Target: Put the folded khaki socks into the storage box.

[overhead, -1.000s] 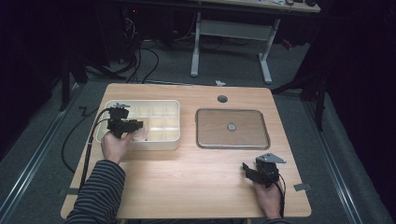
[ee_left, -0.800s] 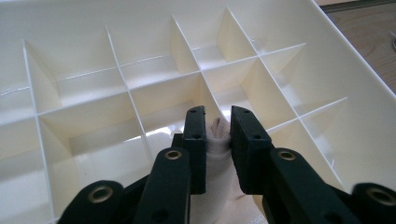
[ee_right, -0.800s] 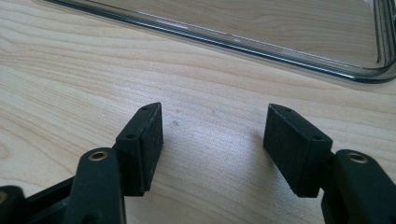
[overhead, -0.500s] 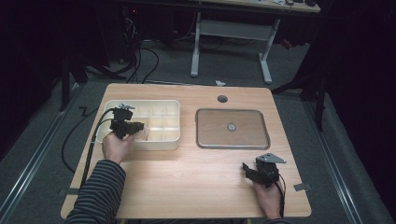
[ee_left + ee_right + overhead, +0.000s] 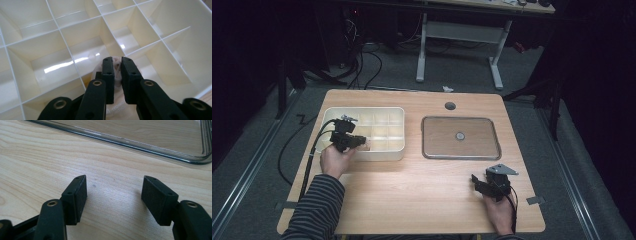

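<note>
Pale round piece [image 5: 117,72] sits clamped by left gripper [image 5: 118,65], jaws just closing, inside divided tray [image 5: 384,114]; right gripper [image 5: 113,195], near tray, stands apart.

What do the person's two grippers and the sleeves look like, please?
Both grippers are black. The left gripper trails a black cable off the table edge. The right gripper carries a grey three-cornered plate on top. Its flat rectangular pads sit on arms with brass-coloured ringed holes. The left sleeve is dark with thin light stripes.

Wooden table [image 5: 412,195] with compartment box [image 5: 387,150] beside clear tray [image 5: 492,150].
</note>
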The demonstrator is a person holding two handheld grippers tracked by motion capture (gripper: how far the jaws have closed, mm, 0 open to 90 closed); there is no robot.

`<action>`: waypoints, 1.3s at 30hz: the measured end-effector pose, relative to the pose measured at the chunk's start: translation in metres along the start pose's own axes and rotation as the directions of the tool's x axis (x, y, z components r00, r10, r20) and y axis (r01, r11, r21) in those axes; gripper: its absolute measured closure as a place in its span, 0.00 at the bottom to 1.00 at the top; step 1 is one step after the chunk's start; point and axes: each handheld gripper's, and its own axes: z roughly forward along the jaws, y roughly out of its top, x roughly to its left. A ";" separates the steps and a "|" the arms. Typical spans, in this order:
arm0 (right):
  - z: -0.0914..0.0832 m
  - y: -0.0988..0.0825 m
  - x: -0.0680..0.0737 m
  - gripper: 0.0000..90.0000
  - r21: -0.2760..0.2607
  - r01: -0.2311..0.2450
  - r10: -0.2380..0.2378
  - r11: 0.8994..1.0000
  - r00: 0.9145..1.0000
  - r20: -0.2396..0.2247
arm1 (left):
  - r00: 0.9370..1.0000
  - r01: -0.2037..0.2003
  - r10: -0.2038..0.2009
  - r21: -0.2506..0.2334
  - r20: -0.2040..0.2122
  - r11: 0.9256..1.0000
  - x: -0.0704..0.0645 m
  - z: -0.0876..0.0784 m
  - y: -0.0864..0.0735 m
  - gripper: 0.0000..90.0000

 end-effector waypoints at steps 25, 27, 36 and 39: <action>0.000 0.000 0.000 0.41 0.001 0.005 -0.005 1.000 1.000 -0.003 | 0.998 -0.032 0.033 0.005 -0.046 0.999 -0.004 -0.001 -0.004 0.66; 0.000 0.000 0.000 0.41 0.001 0.005 -0.005 1.000 1.000 -0.003 | 0.998 -0.031 0.030 -0.012 -0.048 0.999 -0.004 -0.004 -0.004 0.61; 0.000 0.000 0.000 0.41 0.001 0.005 -0.005 1.000 1.000 -0.003 | 0.999 -0.027 0.024 -0.063 -0.046 0.998 -0.007 -0.013 -0.004 0.53; 0.000 0.000 0.000 0.41 0.001 0.005 -0.005 1.000 1.000 -0.003 | 0.999 -0.022 0.019 -0.089 -0.034 0.996 -0.008 -0.018 -0.004 0.51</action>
